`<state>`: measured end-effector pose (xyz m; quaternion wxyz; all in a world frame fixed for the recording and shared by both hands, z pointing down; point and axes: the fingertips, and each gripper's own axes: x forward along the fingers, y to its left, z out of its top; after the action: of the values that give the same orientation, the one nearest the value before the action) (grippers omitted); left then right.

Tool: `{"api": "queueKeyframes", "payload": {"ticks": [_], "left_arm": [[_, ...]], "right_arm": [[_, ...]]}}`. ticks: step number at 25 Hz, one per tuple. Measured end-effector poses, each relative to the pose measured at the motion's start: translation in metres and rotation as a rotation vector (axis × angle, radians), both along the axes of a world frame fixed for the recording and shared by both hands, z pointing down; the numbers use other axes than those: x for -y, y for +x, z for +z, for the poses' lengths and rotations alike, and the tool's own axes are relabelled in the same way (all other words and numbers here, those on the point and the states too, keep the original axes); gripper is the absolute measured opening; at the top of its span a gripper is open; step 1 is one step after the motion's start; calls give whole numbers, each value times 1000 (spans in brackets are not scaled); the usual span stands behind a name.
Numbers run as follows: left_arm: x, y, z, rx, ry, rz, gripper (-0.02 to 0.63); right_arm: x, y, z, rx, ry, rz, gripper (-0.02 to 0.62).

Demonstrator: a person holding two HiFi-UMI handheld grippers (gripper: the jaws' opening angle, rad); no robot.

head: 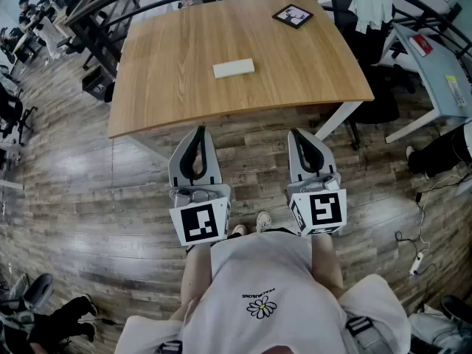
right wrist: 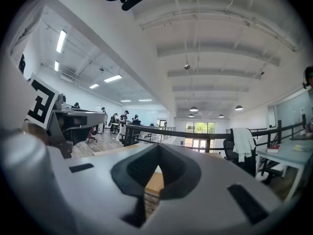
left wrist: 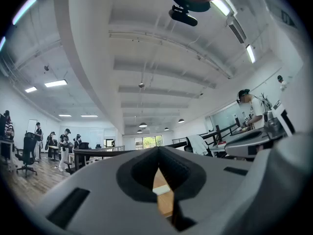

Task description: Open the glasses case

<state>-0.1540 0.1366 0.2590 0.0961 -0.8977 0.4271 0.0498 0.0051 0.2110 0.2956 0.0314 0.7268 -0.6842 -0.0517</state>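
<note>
Both the left claw [head: 198, 135] and the right claw [head: 297, 137] were closed on nothing, side by side just short of the one table [head: 169, 94], where one white glasses case [head: 234, 68] lay well ahead of them, and one black square tile [head: 293, 15] farther beyond.

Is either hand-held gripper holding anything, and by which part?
Nothing is held: left hand-held gripper and right hand-held gripper are shut and empty; the glasses case lies untouched on the table.

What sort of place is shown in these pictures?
Probably an open-plan office: desks and office chairs stand around a wooden table, under strip ceiling lights.
</note>
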Motion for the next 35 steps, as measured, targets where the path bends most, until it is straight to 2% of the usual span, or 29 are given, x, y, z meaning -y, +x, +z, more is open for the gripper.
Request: {"api": "queueKeyframes", "payload": {"ticks": [4, 16, 21, 24, 27, 32, 35], "left_arm": [[1, 4, -4, -23, -25, -11, 17], [-1, 16, 4, -9, -41, -21, 17], [1, 19, 7, 9, -39, -33, 17], [2, 21, 13, 16, -35, -50, 17], [1, 25, 19, -14, -62, -70, 17], [9, 25, 22, -37, -100, -100, 17], [25, 24, 27, -56, -111, -103, 17]], "right_arm": [[1, 5, -2, 1, 4, -3, 6], [-1, 18, 8, 22, -9, -20, 6], [-3, 22, 2, 48, 22, -52, 6], [-7, 24, 5, 30, 23, -83, 6], [-12, 32, 9, 6, 18, -110, 6], [-6, 46, 13, 44, 7, -113, 6], [8, 46, 16, 29, 5, -131, 6]]}}
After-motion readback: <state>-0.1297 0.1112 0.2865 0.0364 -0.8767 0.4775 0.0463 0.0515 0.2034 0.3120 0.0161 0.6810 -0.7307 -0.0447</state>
